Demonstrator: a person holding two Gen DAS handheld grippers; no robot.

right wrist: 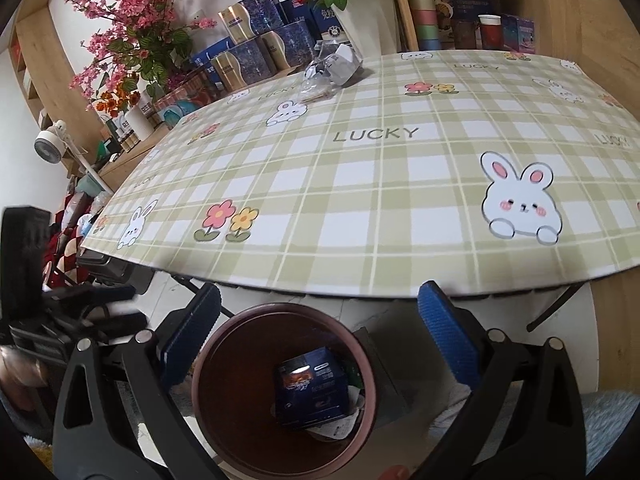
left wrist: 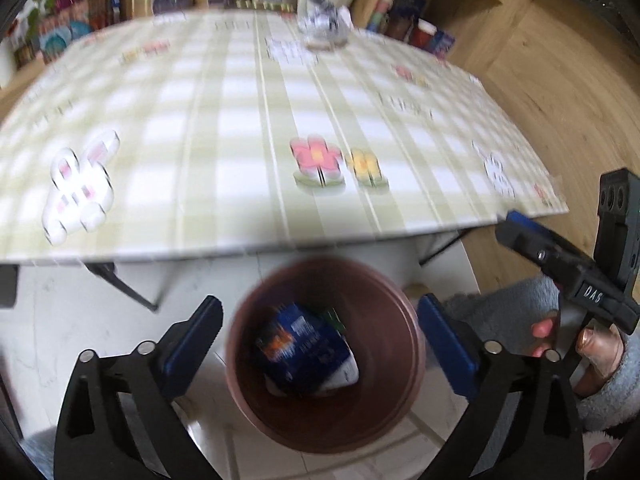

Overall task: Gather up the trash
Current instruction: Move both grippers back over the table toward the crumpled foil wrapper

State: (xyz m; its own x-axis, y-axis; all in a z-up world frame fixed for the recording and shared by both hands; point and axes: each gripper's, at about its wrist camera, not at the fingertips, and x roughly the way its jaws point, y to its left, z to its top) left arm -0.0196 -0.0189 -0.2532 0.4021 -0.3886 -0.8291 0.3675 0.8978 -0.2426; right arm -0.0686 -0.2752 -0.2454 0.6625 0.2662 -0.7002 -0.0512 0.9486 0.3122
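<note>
A round brown bin (left wrist: 394, 364) (right wrist: 224, 408) stands on the pale floor just below the table's front edge. Inside it lies a blue carton (left wrist: 308, 354) (right wrist: 312, 390) on some white paper. My left gripper (left wrist: 320, 312) hangs over the bin, open, with nothing between its blue pads. My right gripper (right wrist: 320, 298) is also open and empty above the bin. It shows at the right of the left wrist view, held by a hand (left wrist: 600, 344). A crumpled clear wrapper with white paper (left wrist: 324, 26) (right wrist: 332, 68) lies at the table's far edge.
The table (left wrist: 240, 120) (right wrist: 360, 200) wears a green checked cloth with rabbits and flowers. Blue and gold boxes (right wrist: 256, 52), flower pots (right wrist: 368, 20) and wooden shelves (right wrist: 472, 20) stand behind it. A small fan (right wrist: 50, 146) is at the left. Folding table legs (left wrist: 120, 284) flank the bin.
</note>
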